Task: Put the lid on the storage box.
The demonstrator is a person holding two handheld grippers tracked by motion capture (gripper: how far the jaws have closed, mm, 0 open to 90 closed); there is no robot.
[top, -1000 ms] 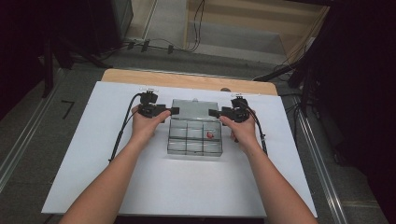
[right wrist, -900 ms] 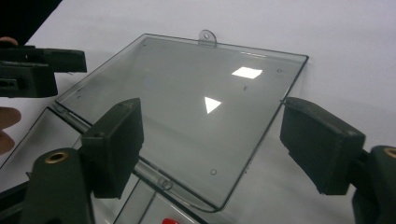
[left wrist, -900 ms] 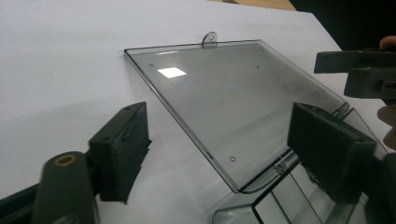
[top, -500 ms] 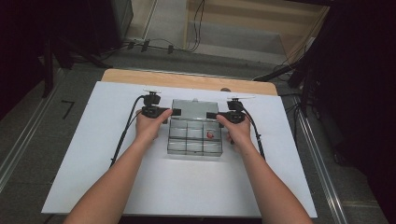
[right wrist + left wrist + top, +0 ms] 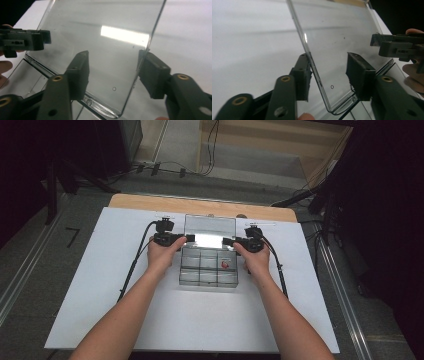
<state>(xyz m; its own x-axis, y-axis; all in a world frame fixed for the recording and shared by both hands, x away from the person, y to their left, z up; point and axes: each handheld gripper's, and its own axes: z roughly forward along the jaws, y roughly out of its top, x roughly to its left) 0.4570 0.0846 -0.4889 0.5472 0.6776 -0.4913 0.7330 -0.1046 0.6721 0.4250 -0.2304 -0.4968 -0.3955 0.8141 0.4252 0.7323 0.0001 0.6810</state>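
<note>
A clear plastic compartment box sits on the white table top, its clear lid raised at the back. A small red item lies in a right-hand compartment. My left gripper is at the lid's left edge and my right gripper at its right edge. In the left gripper view the lid passes edge-on between the open left gripper, close to the left pad. In the right gripper view the open right gripper straddles the lid, whose edge runs near the right pad.
A bare wooden strip runs along the table's far edge. Black cables trail from both grippers toward the front. Floor cables and dark stands lie beyond the table. The other hand's gripper shows across the lid.
The lid's top edge sits higher in the high view than a second ago. Both grippers have stayed at its side edges, shifting only slightly.
</note>
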